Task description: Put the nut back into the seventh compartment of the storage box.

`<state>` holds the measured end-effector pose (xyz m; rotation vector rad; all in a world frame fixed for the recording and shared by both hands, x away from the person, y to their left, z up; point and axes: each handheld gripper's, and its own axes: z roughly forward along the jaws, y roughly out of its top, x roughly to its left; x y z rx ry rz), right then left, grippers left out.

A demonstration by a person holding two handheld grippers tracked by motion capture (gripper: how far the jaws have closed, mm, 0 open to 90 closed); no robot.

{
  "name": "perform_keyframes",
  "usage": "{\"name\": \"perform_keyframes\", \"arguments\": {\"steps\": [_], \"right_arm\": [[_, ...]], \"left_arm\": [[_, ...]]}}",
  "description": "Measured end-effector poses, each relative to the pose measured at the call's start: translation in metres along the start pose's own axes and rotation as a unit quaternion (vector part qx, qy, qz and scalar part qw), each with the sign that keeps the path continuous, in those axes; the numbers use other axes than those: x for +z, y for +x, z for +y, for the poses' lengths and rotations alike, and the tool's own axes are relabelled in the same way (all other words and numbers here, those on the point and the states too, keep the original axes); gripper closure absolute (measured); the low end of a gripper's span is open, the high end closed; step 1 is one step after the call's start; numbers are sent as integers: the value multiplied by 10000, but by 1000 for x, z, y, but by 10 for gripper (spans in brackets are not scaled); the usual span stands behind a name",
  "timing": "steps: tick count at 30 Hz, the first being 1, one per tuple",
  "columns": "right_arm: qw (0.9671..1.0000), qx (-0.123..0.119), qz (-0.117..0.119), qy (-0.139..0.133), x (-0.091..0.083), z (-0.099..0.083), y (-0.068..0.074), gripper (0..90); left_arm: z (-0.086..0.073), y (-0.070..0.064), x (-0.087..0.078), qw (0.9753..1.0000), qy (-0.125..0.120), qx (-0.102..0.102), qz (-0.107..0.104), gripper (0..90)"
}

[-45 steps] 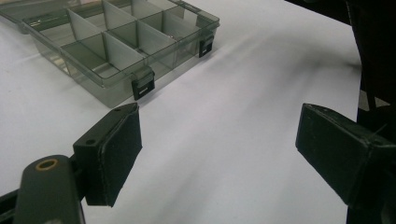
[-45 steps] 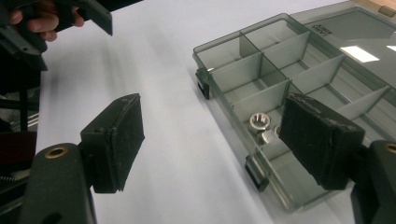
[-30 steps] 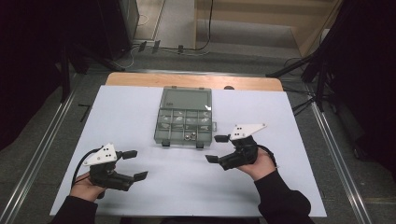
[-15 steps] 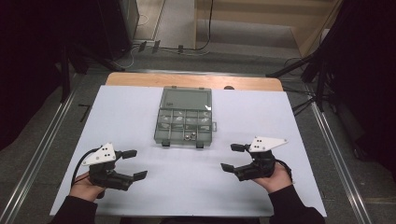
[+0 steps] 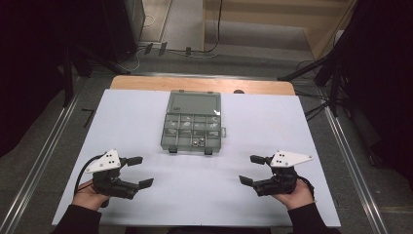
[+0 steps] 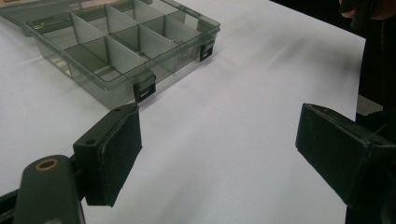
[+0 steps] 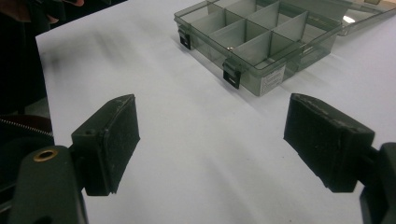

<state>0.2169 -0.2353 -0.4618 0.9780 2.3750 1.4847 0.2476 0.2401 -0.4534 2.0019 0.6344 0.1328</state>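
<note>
A clear grey compartment box (image 5: 192, 125) lies open at the table's middle back, lid folded away, small metal parts in some cells. My left gripper (image 5: 139, 171) rests near the front left, open and empty, its jaws toward the box (image 6: 116, 42). My right gripper (image 5: 252, 169) sits at the front right, open and empty. In the right gripper view the box (image 7: 261, 37) is ahead and to the right, two black latches on its near wall.
A white sheet (image 5: 204, 195) covers the table, bare between the two grippers. A wooden strip (image 5: 146, 83) shows along the far edge. Metal rails (image 5: 44, 161) run down both sides, and dark stands and cables lie beyond the table.
My right gripper has pulled back from beside the box toward the front right and lowered near the table. The left gripper has stayed put.
</note>
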Motion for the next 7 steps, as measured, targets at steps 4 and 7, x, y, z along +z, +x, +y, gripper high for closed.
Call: {"name": "perform_keyframes", "arguments": {"steps": [4, 7], "right_arm": [[10000, -49, 14, 14, 1, 0, 0, 193], [10000, -51, 7, 32, 2, 0, 0, 192]], "left_arm": [[0, 0, 0, 10000, -7, -9, -4, 147], [0, 0, 0, 10000, -4, -8, -2, 147]]}}
